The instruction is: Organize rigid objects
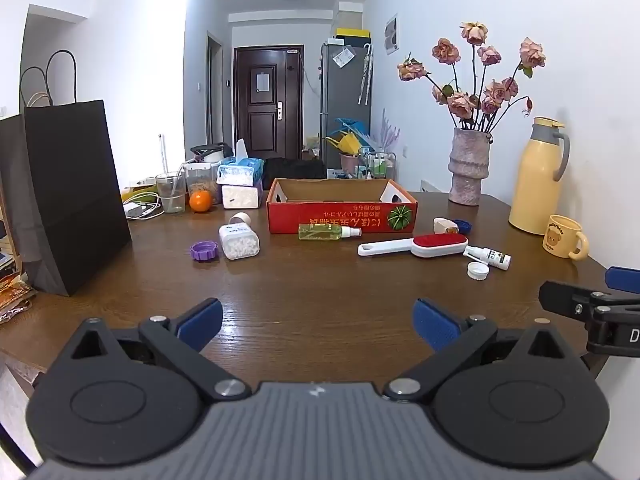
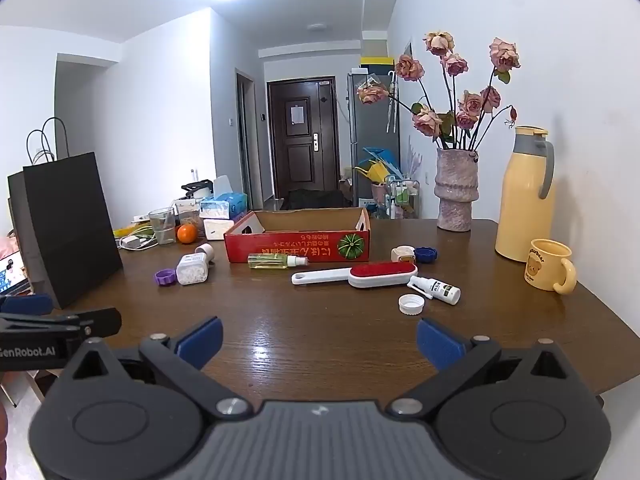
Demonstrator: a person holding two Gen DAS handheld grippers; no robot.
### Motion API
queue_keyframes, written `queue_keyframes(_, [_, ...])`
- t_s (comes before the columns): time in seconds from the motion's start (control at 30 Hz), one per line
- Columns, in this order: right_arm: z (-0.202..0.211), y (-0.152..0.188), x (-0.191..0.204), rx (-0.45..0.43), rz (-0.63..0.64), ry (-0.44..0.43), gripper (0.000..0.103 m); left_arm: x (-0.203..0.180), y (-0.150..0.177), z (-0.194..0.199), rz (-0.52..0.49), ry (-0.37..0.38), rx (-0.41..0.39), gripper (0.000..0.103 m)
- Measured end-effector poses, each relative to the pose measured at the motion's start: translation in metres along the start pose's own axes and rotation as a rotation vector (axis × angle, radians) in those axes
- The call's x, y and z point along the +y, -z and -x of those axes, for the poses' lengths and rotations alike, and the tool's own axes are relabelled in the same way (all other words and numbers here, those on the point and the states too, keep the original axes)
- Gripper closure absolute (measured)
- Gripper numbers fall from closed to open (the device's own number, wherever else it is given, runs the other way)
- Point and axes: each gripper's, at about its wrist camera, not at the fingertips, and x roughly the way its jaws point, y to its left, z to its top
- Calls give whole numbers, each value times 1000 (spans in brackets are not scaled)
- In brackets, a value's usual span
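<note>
A red cardboard box (image 1: 340, 216) (image 2: 296, 242) stands open mid-table. In front of it lie a yellow-green spray bottle (image 1: 326, 232) (image 2: 276, 261), a red-and-white lint brush (image 1: 416, 245) (image 2: 360, 275), a small white spray bottle (image 1: 488, 256) (image 2: 436, 289), a white cap (image 1: 478, 271) (image 2: 411, 304), a white pill jar (image 1: 239, 240) (image 2: 193, 269), a purple cap (image 1: 204, 250) (image 2: 165, 278), a blue cap (image 1: 463, 225) (image 2: 425, 255) and a small white box (image 1: 444, 225) (image 2: 403, 254). My left gripper (image 1: 318, 324) and right gripper (image 2: 319, 343) are both open and empty, above the table's near edge.
A black paper bag (image 1: 72, 200) (image 2: 68, 232) stands at the left. A vase of roses (image 1: 468, 168) (image 2: 456, 192), a yellow thermos (image 1: 538, 176) (image 2: 524, 200) and a yellow mug (image 1: 564, 236) (image 2: 548, 266) stand at the right. An orange (image 1: 200, 201), a glass and tissue packs sit behind.
</note>
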Motion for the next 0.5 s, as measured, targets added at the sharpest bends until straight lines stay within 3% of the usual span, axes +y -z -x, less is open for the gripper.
queue_keyframes(0.03, [0, 0, 0, -1, 0, 2, 0, -1, 0, 2, 1, 1, -2, 0])
queue_keyframes(0.07, [1, 0, 1, -1, 0, 3, 0, 2, -4, -6, 14, 6, 58, 0])
queue_keyframes(0.5, [2, 3, 2, 12, 3, 6, 0, 3, -1, -6, 20, 8, 33, 0])
